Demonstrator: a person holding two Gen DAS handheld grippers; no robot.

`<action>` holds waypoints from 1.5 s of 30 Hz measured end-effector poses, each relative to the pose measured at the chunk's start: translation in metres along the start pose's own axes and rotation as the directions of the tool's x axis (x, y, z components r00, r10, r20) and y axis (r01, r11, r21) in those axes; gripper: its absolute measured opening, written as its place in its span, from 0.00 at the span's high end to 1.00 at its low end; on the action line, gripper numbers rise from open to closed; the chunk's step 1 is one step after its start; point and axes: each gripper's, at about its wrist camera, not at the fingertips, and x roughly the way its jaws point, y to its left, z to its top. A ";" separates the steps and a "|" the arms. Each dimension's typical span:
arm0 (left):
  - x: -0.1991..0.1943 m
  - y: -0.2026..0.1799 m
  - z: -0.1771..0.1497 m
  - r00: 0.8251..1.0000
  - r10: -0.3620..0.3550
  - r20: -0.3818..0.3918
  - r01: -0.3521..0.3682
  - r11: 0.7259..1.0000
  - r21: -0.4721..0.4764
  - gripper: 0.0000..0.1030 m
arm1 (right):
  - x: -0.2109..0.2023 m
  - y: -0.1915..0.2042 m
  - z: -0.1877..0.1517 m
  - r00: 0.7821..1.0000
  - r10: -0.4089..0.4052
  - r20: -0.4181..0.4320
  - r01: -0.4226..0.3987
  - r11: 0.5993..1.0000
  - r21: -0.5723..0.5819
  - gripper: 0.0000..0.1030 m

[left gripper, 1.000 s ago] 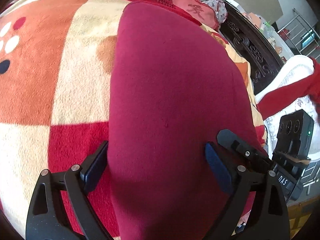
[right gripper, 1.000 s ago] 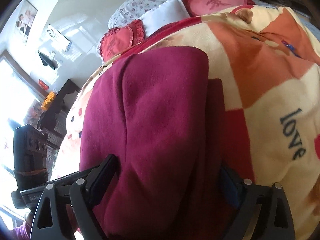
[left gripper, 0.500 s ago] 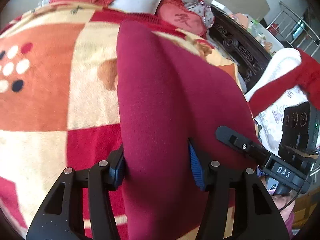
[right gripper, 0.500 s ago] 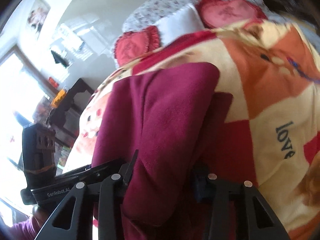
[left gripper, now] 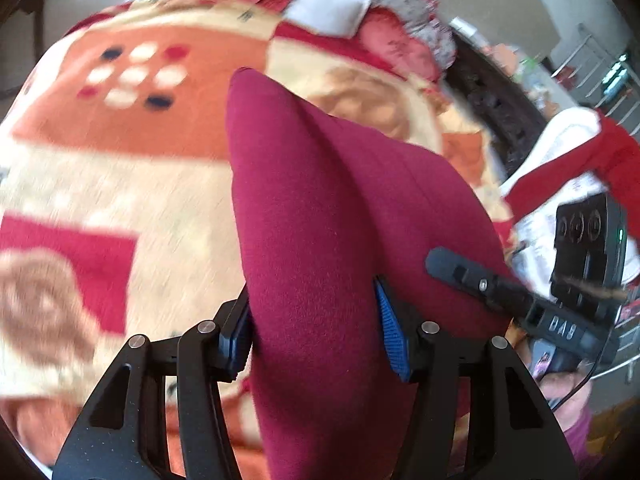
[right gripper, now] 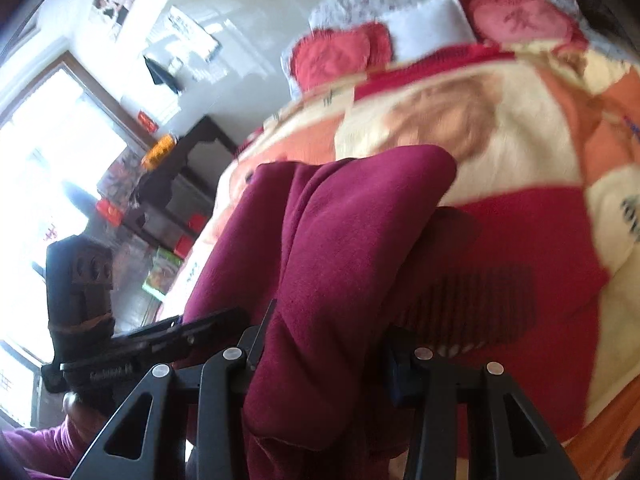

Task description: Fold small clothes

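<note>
A maroon garment (left gripper: 320,216) is bunching into soft, thick lengthwise ridges on a patterned blanket (left gripper: 120,168), running from 6 o'clock toward 12. The left gripper (left gripper: 316,340) and right gripper (right gripper: 320,364) are each clenching its near edge, the right having just eased slightly, probably to raise that edge for a fold.

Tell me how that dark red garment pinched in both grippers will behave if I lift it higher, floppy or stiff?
Probably floppy: the dark red garment already sags into a deep fold between the left gripper and the right gripper. Its thick, fleecy surface suggests it won't slip easily from the pads. The loose far end will likely drag across the blanket.
</note>
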 end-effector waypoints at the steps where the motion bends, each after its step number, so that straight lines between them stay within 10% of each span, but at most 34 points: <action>1: 0.007 0.005 -0.005 1.000 0.023 -0.020 -0.024 1.000 -0.008 0.47 | 0.013 -0.006 -0.005 0.999 -0.018 -0.041 0.019 1.000 0.021 0.53; 7: 0.001 0.016 -0.013 0.996 0.087 0.008 -0.087 0.996 -0.037 0.32 | 0.012 -0.020 -0.023 0.993 -0.078 -0.084 0.085 0.993 0.087 0.48; 13: -0.005 0.003 0.000 0.979 0.176 0.100 -0.181 0.983 0.039 0.25 | -0.027 0.016 -0.002 0.990 -0.124 0.064 0.127 0.991 -0.036 0.48; 19: 0.018 0.009 0.014 0.964 0.252 0.083 -0.254 0.967 0.015 0.25 | 0.008 0.039 0.006 0.981 -0.191 0.031 0.193 0.961 -0.199 0.50; 23: 0.031 0.011 0.012 0.969 0.241 0.058 -0.243 0.970 0.018 0.24 | 0.039 0.011 -0.012 0.950 -0.307 -0.065 0.286 0.932 -0.223 0.52; 45: 0.023 0.000 -0.007 0.950 0.301 0.081 -0.304 0.952 0.027 0.22 | 0.032 0.022 -0.046 0.926 -0.378 -0.015 0.363 0.897 -0.251 0.45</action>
